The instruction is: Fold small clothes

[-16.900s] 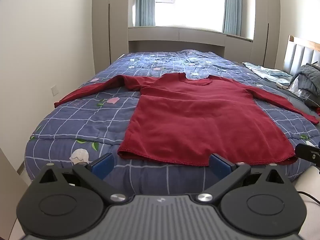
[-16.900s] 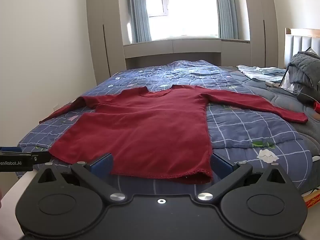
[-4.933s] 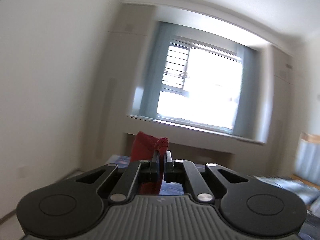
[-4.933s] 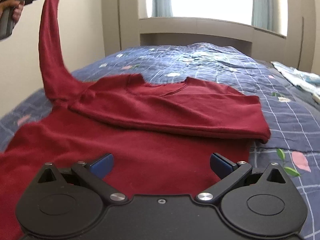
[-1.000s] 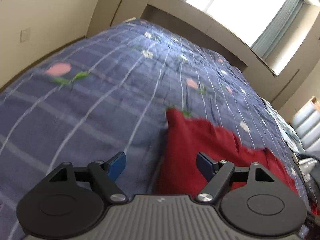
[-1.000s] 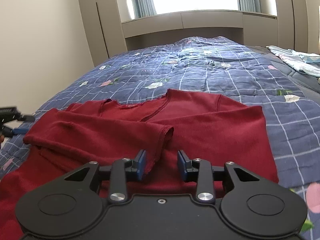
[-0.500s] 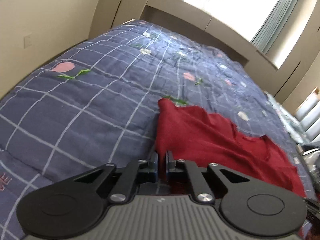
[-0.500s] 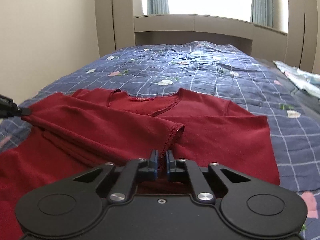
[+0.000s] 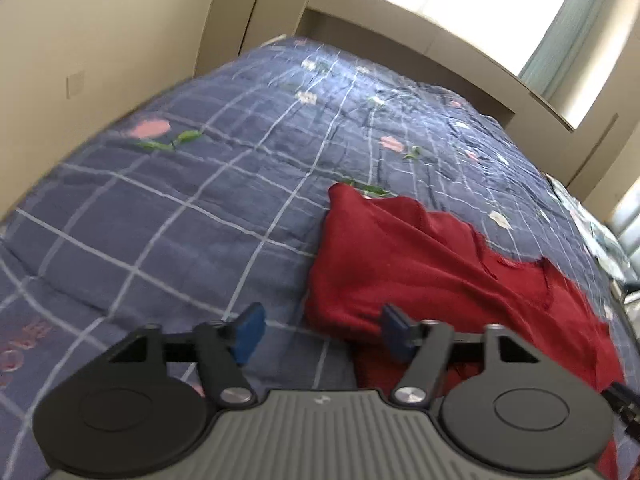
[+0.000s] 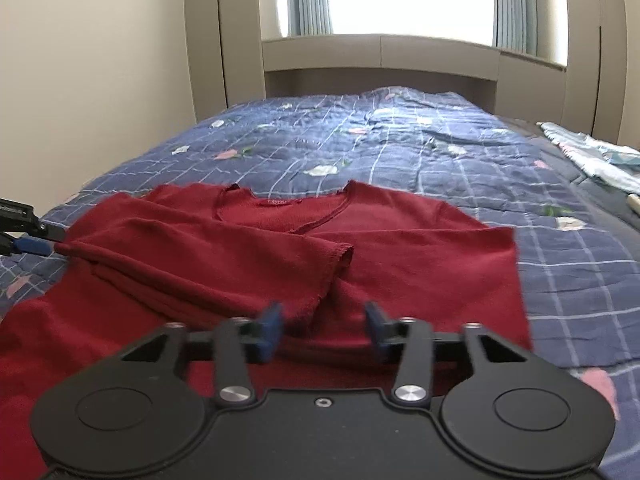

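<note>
A dark red long-sleeved top [image 10: 400,248] lies flat on the blue checked quilt [image 10: 400,140], both sleeves folded across its chest. The left sleeve's cuff [image 10: 340,252] rests near the middle. My right gripper [image 10: 323,330] is open and empty just above the cloth in front of that cuff. My left gripper [image 9: 320,332] is open and empty at the top's folded left shoulder edge [image 9: 332,240]; it also shows at the left of the right wrist view [image 10: 28,236].
The quilt [image 9: 180,184] runs left to a beige wall with a socket [image 9: 75,84]. Wardrobes and a window sill [image 10: 380,52] stand behind the bed. A pale folded cloth [image 10: 592,156] lies at the far right.
Half a second ago both grippers were shut on the red cloth; now both have opened and let it go. The sleeve lies folded across the chest.
</note>
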Tool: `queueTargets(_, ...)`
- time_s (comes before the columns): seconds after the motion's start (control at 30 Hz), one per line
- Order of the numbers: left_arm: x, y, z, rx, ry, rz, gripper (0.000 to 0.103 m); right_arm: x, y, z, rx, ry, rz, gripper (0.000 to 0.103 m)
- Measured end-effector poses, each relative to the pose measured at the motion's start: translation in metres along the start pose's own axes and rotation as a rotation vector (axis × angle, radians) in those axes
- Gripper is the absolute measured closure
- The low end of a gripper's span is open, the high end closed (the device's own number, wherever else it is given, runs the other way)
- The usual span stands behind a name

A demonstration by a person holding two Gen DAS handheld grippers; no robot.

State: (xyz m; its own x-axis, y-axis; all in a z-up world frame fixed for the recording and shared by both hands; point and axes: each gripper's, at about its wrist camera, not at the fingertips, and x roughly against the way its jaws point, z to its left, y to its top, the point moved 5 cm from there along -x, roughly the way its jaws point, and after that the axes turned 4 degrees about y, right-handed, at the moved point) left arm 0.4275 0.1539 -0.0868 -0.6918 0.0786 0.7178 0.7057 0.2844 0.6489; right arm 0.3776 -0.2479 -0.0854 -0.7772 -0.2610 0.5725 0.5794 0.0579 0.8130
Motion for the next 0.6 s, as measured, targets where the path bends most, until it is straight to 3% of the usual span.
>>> queueTargets(0.1,0.028,-0.016,-0.007,-0.054,0.02,-0.026,0.006,0.026,-0.007,-0.002,0.009,-0.018,-0.017,0.028)
queueTargets(0.17,0.048,-0.031,-0.012,-0.087,0.012,-0.039,0.002,0.045,-0.014,-0.003,0.005,-0.022,-0.027,0.014)
queueTargets(0.27,0.073,-0.056,-0.017,-0.132,0.002,-0.031,0.001,0.076,-0.027,-0.003,0.004,-0.02,-0.037,0.002)
queueTargets(0.6,0.135,-0.152,-0.017,-0.187,-0.092,0.133,0.002,0.168,-0.098,0.007,-0.039,-0.017,0.069,0.001)
